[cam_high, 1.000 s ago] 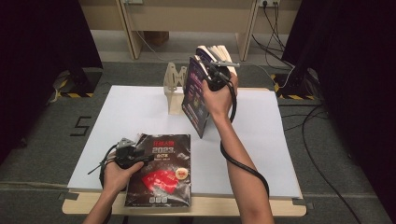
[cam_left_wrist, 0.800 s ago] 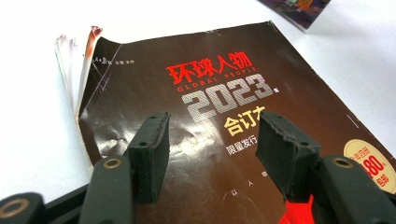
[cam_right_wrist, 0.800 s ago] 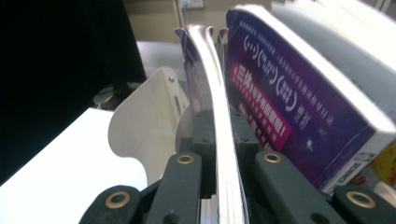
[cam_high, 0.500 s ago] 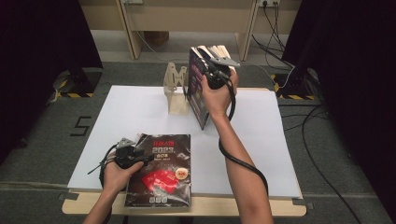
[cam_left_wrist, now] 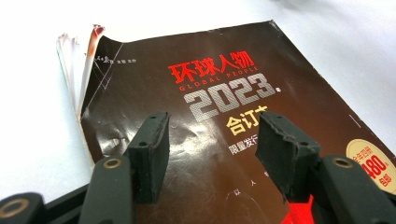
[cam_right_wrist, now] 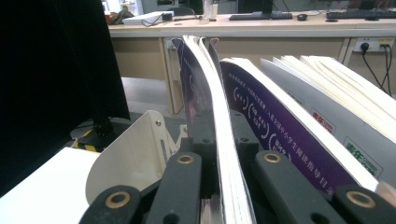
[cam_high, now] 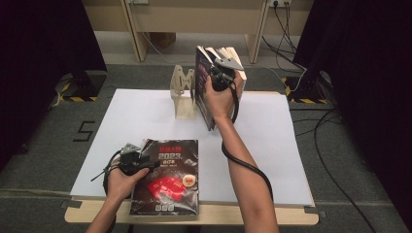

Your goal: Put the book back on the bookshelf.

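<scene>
The right claw (cam_high: 217, 73) is clamped tight on the upper edge of a purple-covered book (cam_high: 203, 92), which it holds upright near the far edge of the tabletop (cam_high: 282, 145), about midway along it. In the right gripper view the two black jaws press a thin sheaf of that book's pages (cam_right_wrist: 219, 135) between them, and further purple and white pages (cam_right_wrist: 299, 126) fan out to the right. The book stands just beside a pale wooden book stand (cam_high: 183, 94), whose curved end plate (cam_right_wrist: 135, 154) shows to the left of the jaws in the right gripper view; whether book and stand touch I cannot tell.

The left claw (cam_high: 148, 162) rests at the left edge of a dark magazine (cam_high: 167, 179) that lies flat, cover up, at the near edge of the tabletop, left of its middle, with its lower end hanging slightly over that edge. In the left gripper view the jaws stand wide apart over the glossy cover (cam_left_wrist: 219, 154), with nothing between the pads (cam_left_wrist: 152, 154), and red and silver lettering shows beyond them. The magazine's top left corner (cam_left_wrist: 74, 60) is frayed and curled, its pages splayed. The two claws are well apart from each other.
</scene>
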{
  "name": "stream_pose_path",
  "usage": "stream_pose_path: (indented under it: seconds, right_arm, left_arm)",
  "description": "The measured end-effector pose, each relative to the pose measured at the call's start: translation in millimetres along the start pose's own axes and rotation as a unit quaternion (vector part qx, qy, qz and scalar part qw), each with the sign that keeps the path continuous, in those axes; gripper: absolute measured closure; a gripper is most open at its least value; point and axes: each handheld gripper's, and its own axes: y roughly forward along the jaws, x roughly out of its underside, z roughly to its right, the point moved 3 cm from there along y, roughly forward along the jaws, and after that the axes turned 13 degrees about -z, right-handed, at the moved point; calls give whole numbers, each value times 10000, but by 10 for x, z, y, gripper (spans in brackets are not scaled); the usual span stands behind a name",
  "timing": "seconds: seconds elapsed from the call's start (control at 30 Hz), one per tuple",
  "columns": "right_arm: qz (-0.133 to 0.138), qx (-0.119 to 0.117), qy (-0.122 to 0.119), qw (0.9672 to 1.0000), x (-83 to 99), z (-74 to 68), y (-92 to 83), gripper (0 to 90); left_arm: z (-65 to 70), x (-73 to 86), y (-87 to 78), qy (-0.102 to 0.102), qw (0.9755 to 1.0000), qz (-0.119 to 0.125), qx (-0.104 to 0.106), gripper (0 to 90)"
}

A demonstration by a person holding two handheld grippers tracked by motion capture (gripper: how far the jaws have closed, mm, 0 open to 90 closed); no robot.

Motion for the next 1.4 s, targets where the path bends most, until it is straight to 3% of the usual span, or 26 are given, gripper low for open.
stream_pose_path:
  seconds: [0.73, 1.07, 1.23, 1.4]
  right_arm:
    - [-164, 167, -86, 9997, 59, -20, 206, 830]
    - [-242, 112, -111, 9996, 86, 7, 59, 732]
    - [-263, 56, -25, 9996, 108, 66, -77, 721]
    - [-319, 152, -8, 9994, 125, 130, -195, 715]
  left_arm:
    - [-13, 9, -4, 37, 10000, -7, 14, 437]
    - [8, 12, 3, 43, 10000, -19, 20, 437]
    - [28, 15, 14, 64, 10000, -18, 24, 437]
    - [31, 11, -1, 77, 10000, -14, 3, 437]
